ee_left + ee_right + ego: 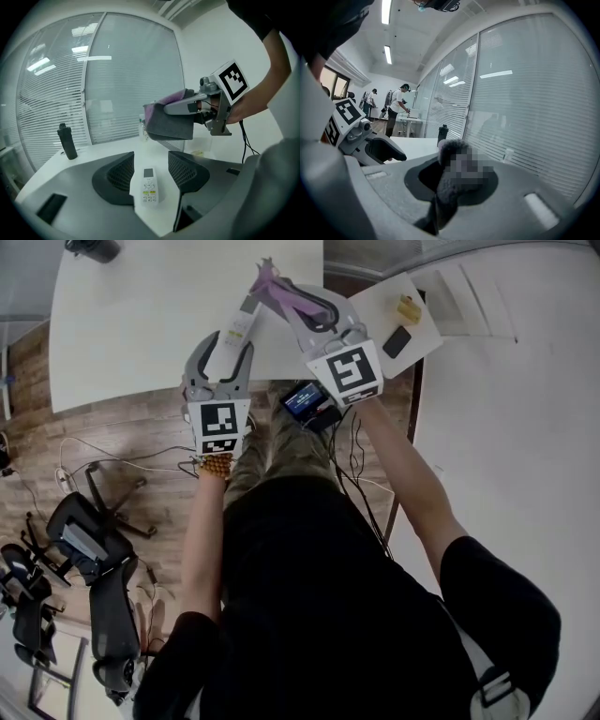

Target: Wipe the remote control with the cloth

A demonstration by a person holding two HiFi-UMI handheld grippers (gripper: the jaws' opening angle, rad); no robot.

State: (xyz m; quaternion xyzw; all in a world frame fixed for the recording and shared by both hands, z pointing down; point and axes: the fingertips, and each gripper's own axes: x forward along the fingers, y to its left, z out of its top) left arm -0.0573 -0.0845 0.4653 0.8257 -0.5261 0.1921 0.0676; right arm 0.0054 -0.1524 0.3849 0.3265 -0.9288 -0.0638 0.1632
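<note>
A white remote control (235, 332) lies on the white table (141, 315). In the left gripper view the remote control (149, 185) rests flat between the two jaws with a gap on each side. My left gripper (228, 345) (151, 164) is open around it. My right gripper (286, 298) hovers just right of and above the remote, shut on a grey and purple cloth (268, 277) (169, 121). In the right gripper view the cloth (449, 197) bunches between the jaws and hides the pads of my right gripper (454, 173).
A black bottle (92, 247) (68, 141) stands at the table's far left. A side table to the right carries a black phone (397, 340) and a yellow item (409, 308). Office chairs (84, 540) and cables are on the floor at left. A glass wall with blinds (131, 75) backs the table.
</note>
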